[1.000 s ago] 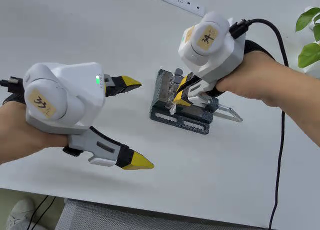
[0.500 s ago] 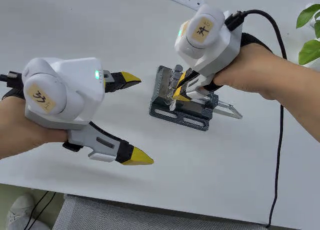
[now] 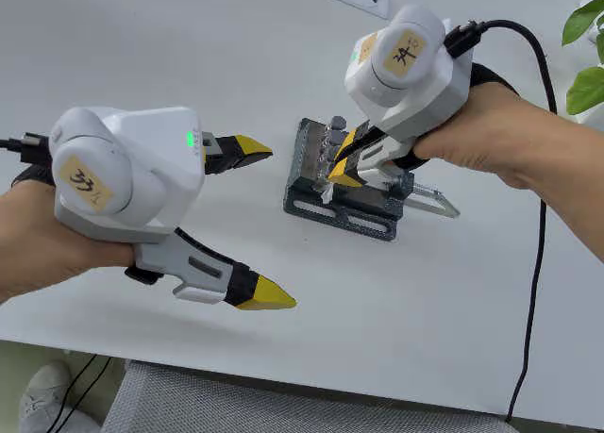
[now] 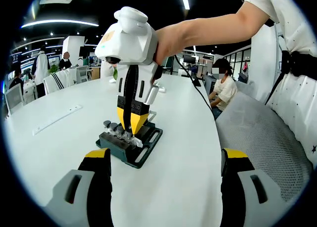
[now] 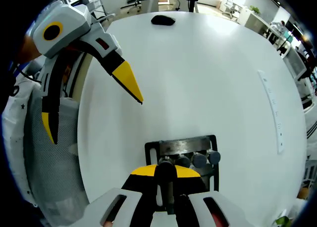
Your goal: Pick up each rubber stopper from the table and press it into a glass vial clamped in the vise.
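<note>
We judge it nearly done: stoppered vials (image 5: 199, 160) stand in the vise (image 3: 344, 221), the right gripper (image 3: 342, 174) pressed together over one, the left gripper (image 3: 264, 225) spread.

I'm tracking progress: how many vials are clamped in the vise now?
4, in one row in the vise: three vials stand free beside the right gripper; the fourth sits under its shut tips, mostly hidden. More could be behind it.

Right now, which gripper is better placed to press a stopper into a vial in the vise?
Right. The right gripper sits directly over the vials in the vise, jaws closed on what looks like a stopper. The left gripper hangs open apart from the vise, holding nothing.
</note>
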A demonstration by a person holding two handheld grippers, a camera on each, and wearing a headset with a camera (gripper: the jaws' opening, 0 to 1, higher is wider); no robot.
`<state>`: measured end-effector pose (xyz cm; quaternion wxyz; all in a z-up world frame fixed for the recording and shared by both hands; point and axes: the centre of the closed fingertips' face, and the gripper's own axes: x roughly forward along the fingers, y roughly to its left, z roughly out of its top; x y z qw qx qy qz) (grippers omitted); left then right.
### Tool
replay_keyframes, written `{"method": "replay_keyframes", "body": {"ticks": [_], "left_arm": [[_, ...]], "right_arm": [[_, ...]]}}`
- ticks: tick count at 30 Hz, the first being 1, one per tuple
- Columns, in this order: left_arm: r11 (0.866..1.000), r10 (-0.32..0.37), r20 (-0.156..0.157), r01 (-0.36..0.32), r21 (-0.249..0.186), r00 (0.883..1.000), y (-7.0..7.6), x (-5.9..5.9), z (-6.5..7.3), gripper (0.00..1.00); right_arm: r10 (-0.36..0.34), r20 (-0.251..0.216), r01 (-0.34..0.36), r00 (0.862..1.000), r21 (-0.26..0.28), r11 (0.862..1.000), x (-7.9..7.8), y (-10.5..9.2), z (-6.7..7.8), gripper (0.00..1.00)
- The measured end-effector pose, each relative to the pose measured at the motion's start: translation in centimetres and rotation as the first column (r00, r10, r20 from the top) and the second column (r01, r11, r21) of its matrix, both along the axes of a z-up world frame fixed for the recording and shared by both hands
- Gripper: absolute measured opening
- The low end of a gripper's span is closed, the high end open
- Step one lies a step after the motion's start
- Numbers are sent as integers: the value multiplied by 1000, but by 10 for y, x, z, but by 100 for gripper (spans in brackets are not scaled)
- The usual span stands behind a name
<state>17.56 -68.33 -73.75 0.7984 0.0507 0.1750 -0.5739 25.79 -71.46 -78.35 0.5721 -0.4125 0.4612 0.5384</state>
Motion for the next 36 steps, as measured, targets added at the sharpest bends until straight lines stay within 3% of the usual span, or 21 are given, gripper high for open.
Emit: {"method": "replay_keyframes", "body": {"ticks": [25, 36], "left_arm": [[1000, 1, -5, -1, -17, 1000, -3, 2, 2, 88], [1000, -1, -8, 1, -12, 1000, -3, 1, 1, 88]], "right_arm": [[-19, 6, 19, 1000, 23, 1000, 0, -1, 2, 10], [-40, 22, 39, 999, 80, 996, 0, -1, 15, 5]]}}
